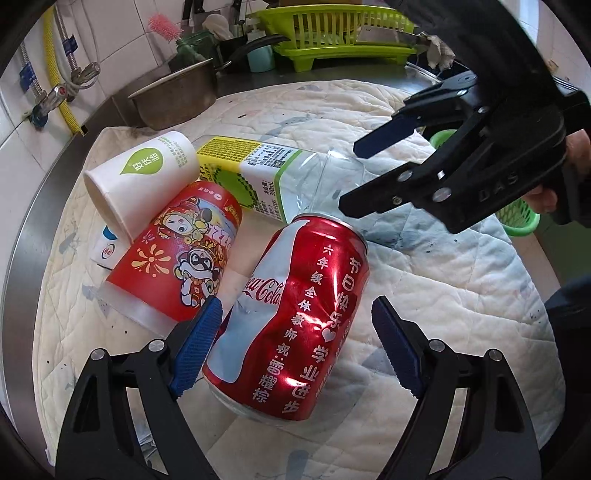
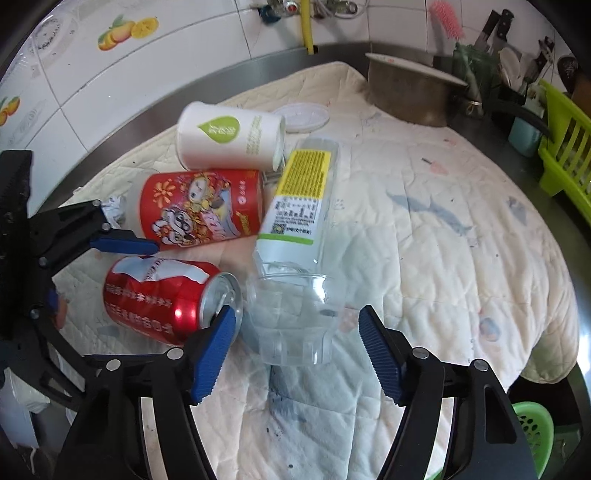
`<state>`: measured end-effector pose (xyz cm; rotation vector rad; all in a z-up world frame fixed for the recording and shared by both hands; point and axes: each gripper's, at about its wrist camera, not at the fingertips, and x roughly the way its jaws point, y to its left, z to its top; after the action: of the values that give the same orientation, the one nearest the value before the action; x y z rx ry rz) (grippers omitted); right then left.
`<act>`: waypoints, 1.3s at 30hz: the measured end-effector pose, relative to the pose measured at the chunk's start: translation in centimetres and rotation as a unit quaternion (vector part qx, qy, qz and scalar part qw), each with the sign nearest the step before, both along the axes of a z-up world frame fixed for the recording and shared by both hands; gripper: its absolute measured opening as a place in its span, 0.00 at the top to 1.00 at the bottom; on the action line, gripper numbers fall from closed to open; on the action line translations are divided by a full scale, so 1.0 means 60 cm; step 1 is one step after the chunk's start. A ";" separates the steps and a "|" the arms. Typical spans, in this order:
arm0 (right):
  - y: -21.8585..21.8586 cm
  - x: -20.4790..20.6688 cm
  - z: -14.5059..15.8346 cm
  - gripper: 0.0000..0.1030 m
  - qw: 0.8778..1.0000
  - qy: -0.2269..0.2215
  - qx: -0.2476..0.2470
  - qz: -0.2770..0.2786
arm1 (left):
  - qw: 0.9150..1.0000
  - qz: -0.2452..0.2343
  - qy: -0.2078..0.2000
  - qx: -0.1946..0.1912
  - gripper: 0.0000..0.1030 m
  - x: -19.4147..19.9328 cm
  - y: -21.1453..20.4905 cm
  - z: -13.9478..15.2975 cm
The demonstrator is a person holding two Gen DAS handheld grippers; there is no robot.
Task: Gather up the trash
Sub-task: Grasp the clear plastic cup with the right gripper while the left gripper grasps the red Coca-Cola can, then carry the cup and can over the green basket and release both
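Note:
A dented red Coca-Cola can [image 1: 295,317] lies on the quilted cloth between the fingers of my open left gripper [image 1: 299,347]; the left pad [image 1: 195,350] is at the can's side, the right pad stands apart. The can also shows in the right wrist view [image 2: 162,295]. A clear plastic bottle [image 2: 295,229] with a yellow-green label lies in front of my open right gripper [image 2: 295,350], its clear end between the fingers. A red cartoon paper cup [image 2: 203,210] and a white paper cup [image 2: 229,134] lie beside them. In the left wrist view the right gripper [image 1: 351,177] hovers over the bottle [image 1: 258,173].
A steel pot [image 2: 413,96] and a green dish rack [image 1: 332,33] stand at the back of the counter. A white lid [image 2: 303,116] lies behind the cups. A crumpled foil scrap [image 2: 112,208] lies at the left. A green basket [image 2: 535,435] sits below the counter edge.

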<state>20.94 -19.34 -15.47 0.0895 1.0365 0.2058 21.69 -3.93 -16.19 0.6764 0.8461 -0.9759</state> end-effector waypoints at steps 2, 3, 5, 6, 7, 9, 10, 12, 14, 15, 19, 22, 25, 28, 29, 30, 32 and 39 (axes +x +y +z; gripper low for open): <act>-0.002 0.006 -0.009 0.37 1.000 0.007 0.004 -0.001 | 1.000 0.001 0.001 0.002 0.21 0.003 0.000 -0.003; -0.005 0.010 -0.014 0.38 1.000 0.010 0.009 -0.002 | 1.000 0.001 0.001 0.004 0.21 0.005 0.000 -0.004; -0.011 0.016 -0.021 0.43 1.000 0.014 0.028 -0.001 | 1.000 0.001 0.001 0.006 0.21 0.006 -0.001 -0.005; -0.013 0.018 -0.023 0.44 0.999 0.015 0.033 0.000 | 1.000 0.001 0.002 0.007 0.21 0.008 -0.002 -0.005; -0.013 0.020 -0.024 0.46 0.999 0.017 0.038 0.000 | 1.000 0.001 0.003 0.008 0.21 0.010 -0.005 -0.006; -0.013 0.019 -0.024 0.46 0.999 0.015 0.039 0.001 | 1.000 0.002 0.004 0.012 0.21 0.013 -0.007 -0.009; -0.013 0.016 -0.024 0.46 0.999 0.015 0.039 0.003 | 1.000 0.003 0.004 0.013 0.21 0.014 -0.008 -0.010; -0.013 0.009 -0.021 0.46 0.999 0.013 0.039 0.004 | 1.000 0.006 0.005 0.014 0.21 0.017 -0.009 -0.012; -0.016 0.002 -0.016 0.46 0.999 0.008 0.043 0.000 | 1.000 0.010 0.003 0.014 0.23 0.018 -0.011 -0.011; -0.019 -0.006 -0.011 0.46 0.999 0.004 0.046 -0.002 | 1.000 0.014 0.004 0.012 0.23 0.019 -0.011 -0.010; -0.035 -0.035 0.005 0.47 0.999 -0.007 0.052 -0.011 | 1.000 0.026 -0.004 0.013 0.25 0.011 -0.014 -0.008; -0.046 -0.063 0.018 0.47 0.998 -0.015 0.050 -0.016 | 0.999 0.042 -0.006 0.011 0.26 0.000 -0.016 -0.006; -0.065 -0.098 0.028 0.47 0.998 -0.021 0.046 -0.028 | 0.998 0.057 -0.002 0.002 0.28 -0.017 -0.019 0.000; -0.092 -0.139 0.034 0.46 0.998 -0.025 0.036 -0.047 | 0.998 0.067 0.003 -0.004 0.32 -0.042 -0.027 0.007; -0.101 -0.151 0.035 0.46 0.998 -0.026 0.029 -0.055 | 0.998 0.068 0.008 -0.010 0.33 -0.050 -0.030 0.009; -0.114 -0.168 0.034 0.46 0.997 -0.026 0.022 -0.067 | 0.998 0.067 0.010 -0.014 0.33 -0.063 -0.035 0.013; -0.141 -0.203 0.029 0.46 0.996 -0.022 0.012 -0.091 | 0.997 0.067 0.010 -0.021 0.34 -0.079 -0.042 0.017; -0.243 -0.306 -0.002 0.46 0.983 0.002 -0.004 -0.185 | 0.996 0.064 0.024 -0.061 0.35 -0.139 -0.089 0.044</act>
<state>2.56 -33.91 -15.62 0.2730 1.0054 -0.1361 13.34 -9.24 -13.53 0.4894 0.8549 -0.9225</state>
